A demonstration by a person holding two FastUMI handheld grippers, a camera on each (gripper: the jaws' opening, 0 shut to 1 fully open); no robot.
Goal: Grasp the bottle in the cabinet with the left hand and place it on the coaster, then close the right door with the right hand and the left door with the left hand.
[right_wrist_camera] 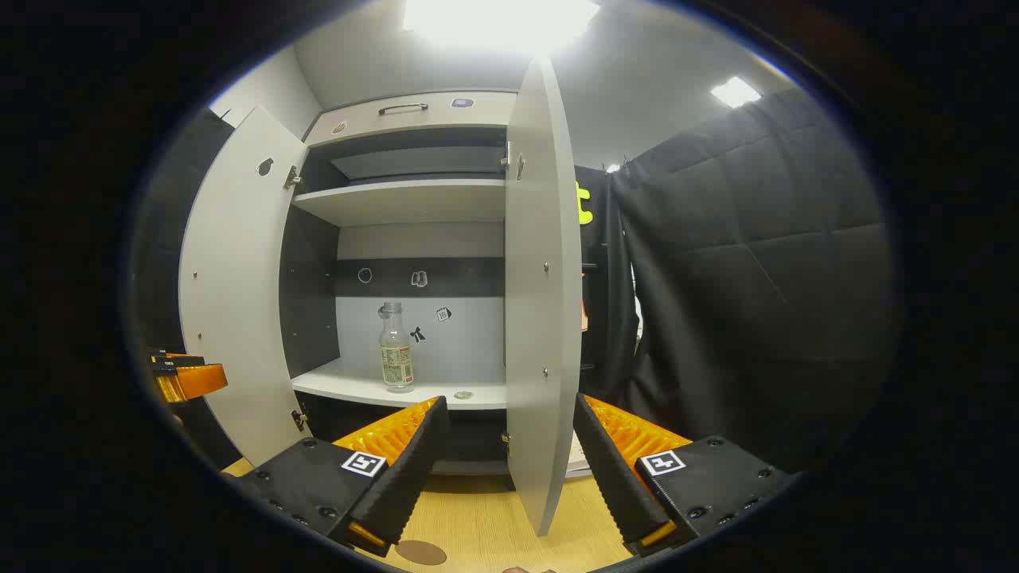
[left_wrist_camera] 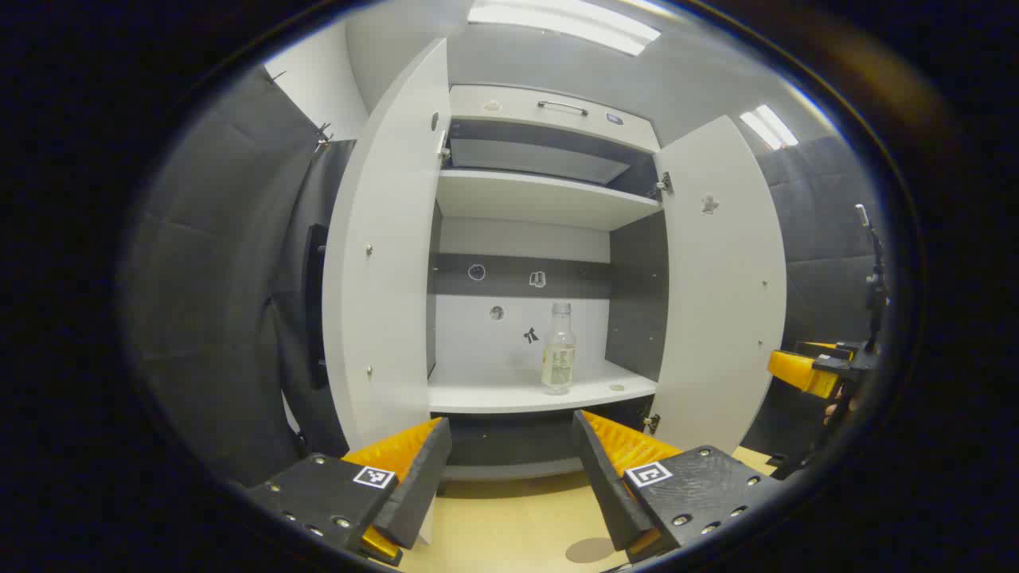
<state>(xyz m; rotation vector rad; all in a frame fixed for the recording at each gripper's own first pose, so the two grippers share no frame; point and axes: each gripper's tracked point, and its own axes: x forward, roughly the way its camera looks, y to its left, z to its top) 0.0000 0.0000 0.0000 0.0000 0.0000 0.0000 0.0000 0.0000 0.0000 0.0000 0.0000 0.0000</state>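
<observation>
I have the left tool (left_wrist_camera: 509,469) spread wide and holding nothing, facing the open cabinet (left_wrist_camera: 549,199). The clear bottle (left_wrist_camera: 558,348) stands upright on the lower shelf (left_wrist_camera: 493,394), between both open doors. My right tool (right_wrist_camera: 509,465) is also wide, empty, just before the right door's (right_wrist_camera: 541,318) edge. The round coaster (right_wrist_camera: 420,551) lies on the bench (right_wrist_camera: 493,533) below.

Left gripper (left_wrist_camera: 509,461): two wedge-shaped fingers with ribbed inner faces, each on a textured black block carrying a small square black-and-white marker tag and round screw heads. Right gripper (right_wrist_camera: 509,454): same build, with ribbed wedge fingers, black blocks, one square marker tag per side, and screws along the block edges.
</observation>
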